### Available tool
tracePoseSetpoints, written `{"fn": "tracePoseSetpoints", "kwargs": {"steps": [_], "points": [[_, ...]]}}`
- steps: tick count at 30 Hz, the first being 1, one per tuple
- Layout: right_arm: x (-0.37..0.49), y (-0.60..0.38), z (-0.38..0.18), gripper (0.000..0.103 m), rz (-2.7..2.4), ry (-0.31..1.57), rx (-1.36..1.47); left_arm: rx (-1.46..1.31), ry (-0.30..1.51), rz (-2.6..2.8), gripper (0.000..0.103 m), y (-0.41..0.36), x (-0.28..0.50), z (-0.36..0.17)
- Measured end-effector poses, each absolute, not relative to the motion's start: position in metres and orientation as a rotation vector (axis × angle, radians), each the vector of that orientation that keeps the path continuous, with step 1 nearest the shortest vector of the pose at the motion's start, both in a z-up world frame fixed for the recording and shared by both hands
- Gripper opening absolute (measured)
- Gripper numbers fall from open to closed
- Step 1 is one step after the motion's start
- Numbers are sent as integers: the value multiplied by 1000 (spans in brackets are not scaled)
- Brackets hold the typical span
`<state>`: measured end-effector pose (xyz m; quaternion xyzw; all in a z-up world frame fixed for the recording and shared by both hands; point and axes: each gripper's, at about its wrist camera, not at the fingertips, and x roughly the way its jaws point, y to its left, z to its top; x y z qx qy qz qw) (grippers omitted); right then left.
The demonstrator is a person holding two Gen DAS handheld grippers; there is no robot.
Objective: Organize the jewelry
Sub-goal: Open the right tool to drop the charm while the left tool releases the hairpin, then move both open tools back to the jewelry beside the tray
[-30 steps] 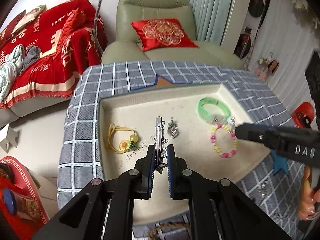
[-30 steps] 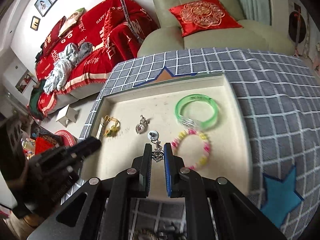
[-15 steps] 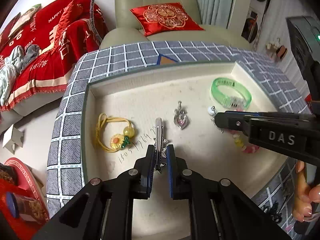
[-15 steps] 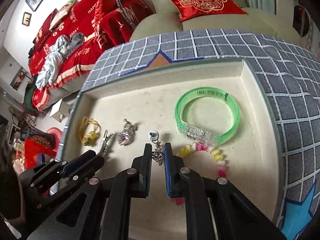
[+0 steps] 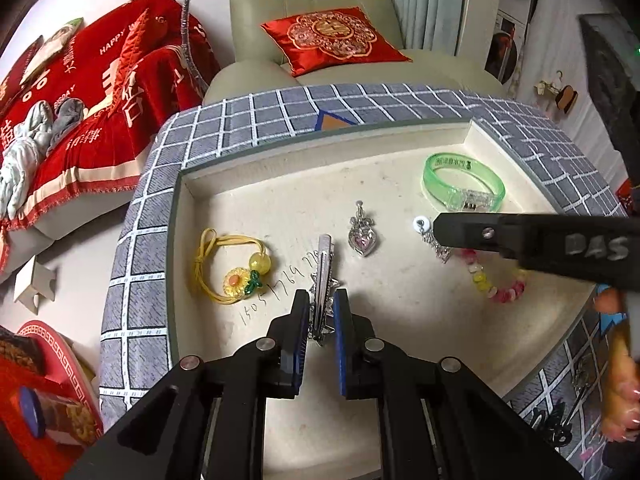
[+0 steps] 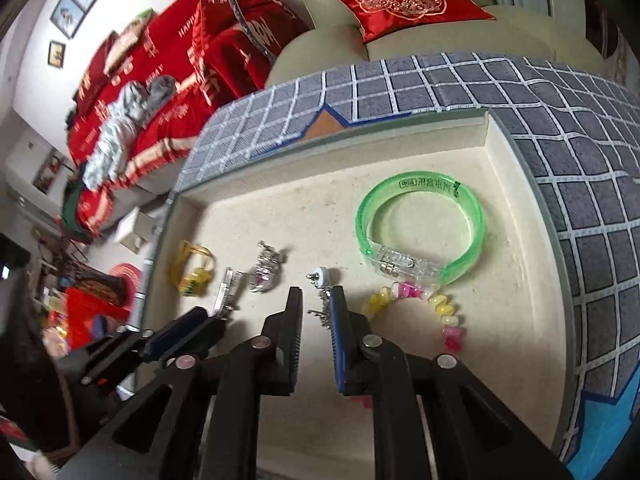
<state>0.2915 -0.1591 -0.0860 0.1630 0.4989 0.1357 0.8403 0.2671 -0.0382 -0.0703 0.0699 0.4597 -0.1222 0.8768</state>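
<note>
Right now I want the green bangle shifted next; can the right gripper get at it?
Probably yes: the right gripper sits open around the dangling earring, and the green bangle lies just beyond, to its right, with bare tray between.

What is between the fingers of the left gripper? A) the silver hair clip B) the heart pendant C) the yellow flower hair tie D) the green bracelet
A: the silver hair clip lies on the tray between the fingers of the left gripper. Its jaws stand a little apart on either side of the clip.
</note>
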Motion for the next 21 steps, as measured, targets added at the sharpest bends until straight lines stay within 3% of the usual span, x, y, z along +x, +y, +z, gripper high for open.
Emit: {"fn": "tracePoseSetpoints", "kwargs": {"steps": [1,2,3,16,17,18,19,21], "points": [[289,-160,-83,51,288,1043,354,144,954,-252,28,-38,267,-69],[285,-163,-77,70,283,1020,364,144,953,-252,28,-38,266,-68],[281,-166,-72,73,277,1001,371,143,954,-250,28,-38,266,-66],[211,-210,-42,75,217,933,442,138,922,-239,28,-34,253,-47],[205,-214,-42,79,212,934,448,137,915,-239,37,-33,251,-45],[200,-217,-42,80,206,935,453,137,910,-239,56,-32,248,-42],[196,-220,-43,80,200,937,454,132,905,-237,102,-31,246,-40],[187,-225,-44,80,177,941,449,117,846,-219,103,-27,235,-29]]}}
